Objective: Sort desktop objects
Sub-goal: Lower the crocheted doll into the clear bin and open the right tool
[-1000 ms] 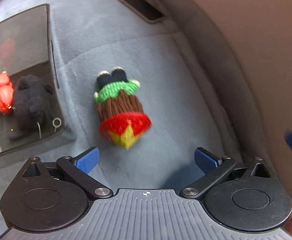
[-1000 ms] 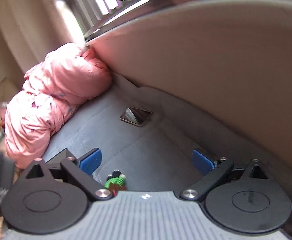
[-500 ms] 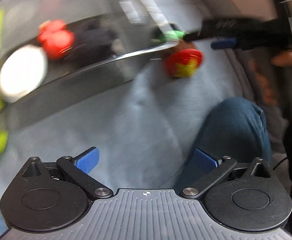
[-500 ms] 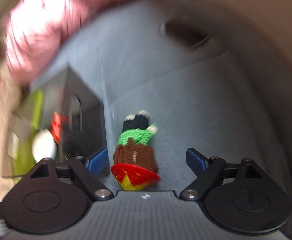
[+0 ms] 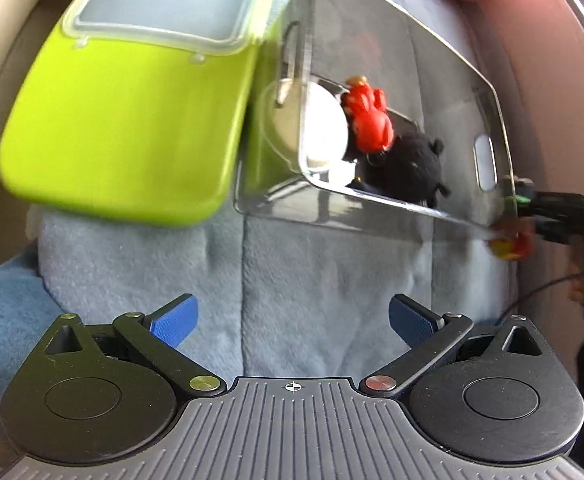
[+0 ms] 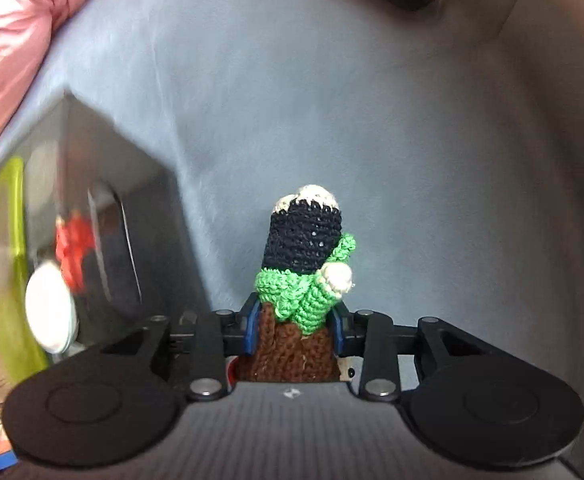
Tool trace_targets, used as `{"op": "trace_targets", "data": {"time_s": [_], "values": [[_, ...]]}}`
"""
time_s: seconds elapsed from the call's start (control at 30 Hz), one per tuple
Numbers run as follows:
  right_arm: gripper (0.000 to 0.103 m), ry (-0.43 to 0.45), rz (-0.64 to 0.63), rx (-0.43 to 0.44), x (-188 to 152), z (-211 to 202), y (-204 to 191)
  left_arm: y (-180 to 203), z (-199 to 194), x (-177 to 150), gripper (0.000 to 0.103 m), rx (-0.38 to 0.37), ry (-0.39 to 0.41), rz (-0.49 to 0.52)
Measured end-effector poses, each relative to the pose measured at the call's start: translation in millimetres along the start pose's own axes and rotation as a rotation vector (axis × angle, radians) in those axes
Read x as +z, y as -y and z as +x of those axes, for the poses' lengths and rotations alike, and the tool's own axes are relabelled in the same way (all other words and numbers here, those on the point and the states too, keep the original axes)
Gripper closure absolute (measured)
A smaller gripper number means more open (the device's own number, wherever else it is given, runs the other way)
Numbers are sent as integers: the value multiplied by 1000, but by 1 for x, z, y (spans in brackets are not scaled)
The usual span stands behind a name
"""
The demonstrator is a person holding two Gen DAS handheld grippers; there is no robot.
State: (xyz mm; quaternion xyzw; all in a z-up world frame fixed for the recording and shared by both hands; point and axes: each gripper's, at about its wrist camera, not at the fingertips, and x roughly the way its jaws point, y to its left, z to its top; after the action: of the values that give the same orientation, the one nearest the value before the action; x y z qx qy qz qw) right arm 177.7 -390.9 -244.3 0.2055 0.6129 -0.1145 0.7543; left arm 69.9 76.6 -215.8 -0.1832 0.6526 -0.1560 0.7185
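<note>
Now the crocheted doll [image 6: 303, 280] sits pinched at its brown middle between the closing jaws of the right gripper [image 6: 295, 330], pointing steeply down over the grey-blue blanket [image 6: 331, 100] beside the clear bin [image 6: 104, 168]; the left gripper [image 5: 292, 320] gapes empty.

Crocheted yarn doll [image 6: 303, 264], glossy clear plastic bin [image 5: 451, 92], plush blue cover [image 5: 331, 280], glossy lime lid [image 5: 132, 120]

The lidded container [image 5: 124, 112] sits left of the bin [image 5: 431, 92] holding 3 toys.
</note>
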Motion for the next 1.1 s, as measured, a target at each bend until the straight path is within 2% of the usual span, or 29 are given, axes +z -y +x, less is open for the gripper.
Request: {"op": "trace_targets", "data": {"time_s": [0.07, 0.2, 0.3, 0.37, 0.53, 0.7, 0.83, 1.1], "values": [[67, 68, -17, 4, 2, -36, -7, -7, 5, 1, 0, -23, -6, -13], [67, 202, -104, 111, -4, -112, -49, -15, 8, 3, 0, -52, -10, -19], [67, 218, -184, 223, -3, -134, -98, -14, 0, 5, 0, -66, 10, 1], [67, 164, -245, 250, -4, -121, -133, -14, -5, 6, 0, -75, 29, 15], [67, -6, -292, 184, -14, -33, -201, -16, -15, 4, 0, -47, 71, 45], [66, -142, -234, 110, -26, 35, -212, -21, -17, 4, 0, -61, 67, 64], [65, -179, -245, 44, -33, 58, -218, -22, -14, 5, 0, -62, 62, 74], [62, -186, -261, 16, -21, 70, -224, -21, -16, 10, 0, -77, 58, 81]]}}
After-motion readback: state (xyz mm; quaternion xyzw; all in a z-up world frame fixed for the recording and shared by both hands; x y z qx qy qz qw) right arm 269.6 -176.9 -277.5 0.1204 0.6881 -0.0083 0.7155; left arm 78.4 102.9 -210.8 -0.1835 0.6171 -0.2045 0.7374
